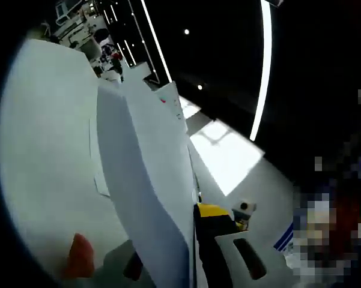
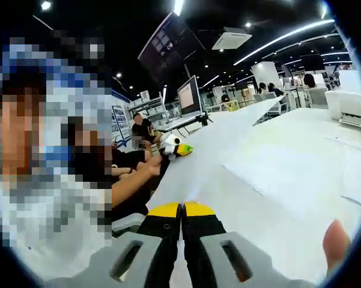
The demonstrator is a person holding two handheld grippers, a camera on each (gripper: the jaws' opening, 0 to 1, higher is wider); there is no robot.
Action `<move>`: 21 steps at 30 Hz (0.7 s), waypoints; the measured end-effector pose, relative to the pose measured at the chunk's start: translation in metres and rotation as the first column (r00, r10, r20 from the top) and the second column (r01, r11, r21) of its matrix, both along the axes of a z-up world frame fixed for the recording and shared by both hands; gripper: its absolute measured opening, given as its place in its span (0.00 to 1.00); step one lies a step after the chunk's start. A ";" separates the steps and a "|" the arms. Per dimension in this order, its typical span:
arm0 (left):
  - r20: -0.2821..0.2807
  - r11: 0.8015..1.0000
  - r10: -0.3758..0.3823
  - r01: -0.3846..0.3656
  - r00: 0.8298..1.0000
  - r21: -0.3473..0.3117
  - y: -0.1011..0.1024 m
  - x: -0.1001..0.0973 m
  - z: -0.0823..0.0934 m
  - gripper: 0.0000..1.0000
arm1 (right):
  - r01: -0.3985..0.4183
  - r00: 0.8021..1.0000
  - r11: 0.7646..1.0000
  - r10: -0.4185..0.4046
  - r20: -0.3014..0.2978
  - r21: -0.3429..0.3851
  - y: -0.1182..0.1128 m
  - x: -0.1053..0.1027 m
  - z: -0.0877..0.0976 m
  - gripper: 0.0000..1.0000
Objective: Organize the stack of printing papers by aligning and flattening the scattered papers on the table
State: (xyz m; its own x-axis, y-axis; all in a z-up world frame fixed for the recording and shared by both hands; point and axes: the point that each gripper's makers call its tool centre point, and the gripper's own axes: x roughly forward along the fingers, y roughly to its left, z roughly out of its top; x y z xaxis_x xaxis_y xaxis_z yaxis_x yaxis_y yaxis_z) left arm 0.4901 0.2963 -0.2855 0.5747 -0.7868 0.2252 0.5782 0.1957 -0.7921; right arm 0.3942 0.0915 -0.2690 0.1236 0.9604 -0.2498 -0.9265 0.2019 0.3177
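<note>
The stack of printing paper (image 1: 144,180) stands on edge above the white table (image 1: 42,150), lifted between both grippers. My left gripper (image 1: 180,240) is shut on its near end; the yellow-tipped jaw (image 1: 213,211) presses one face, and the other jaw is mostly hidden behind the sheets. In the right gripper view the stack (image 2: 216,144) runs away from me in a narrow band. My right gripper (image 2: 181,209) is shut on its near edge, yellow tips together. The left gripper (image 2: 177,148) grips the far end, held by a person's arm (image 2: 132,180).
Loose sheets (image 2: 282,168) lie flat on the table (image 2: 324,132) to the right of the stack. A monitor (image 2: 189,96) and seated people (image 2: 144,129) are beyond the table's far left. A fingertip (image 2: 336,240) shows beside my right gripper, another fingertip (image 1: 78,258) beside the left.
</note>
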 end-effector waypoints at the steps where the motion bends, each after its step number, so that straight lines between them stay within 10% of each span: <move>1: -0.007 1.000 0.002 -0.002 1.000 -0.006 0.001 0.004 0.000 0.06 | 0.006 1.000 1.000 -0.006 0.001 -0.007 -0.002 0.002 -0.001 0.00; 21: -0.062 0.997 0.013 -0.017 0.998 -0.069 -0.010 0.039 -0.001 0.06 | 0.018 0.998 1.000 -0.019 -0.055 -0.008 -0.013 0.015 -0.010 0.00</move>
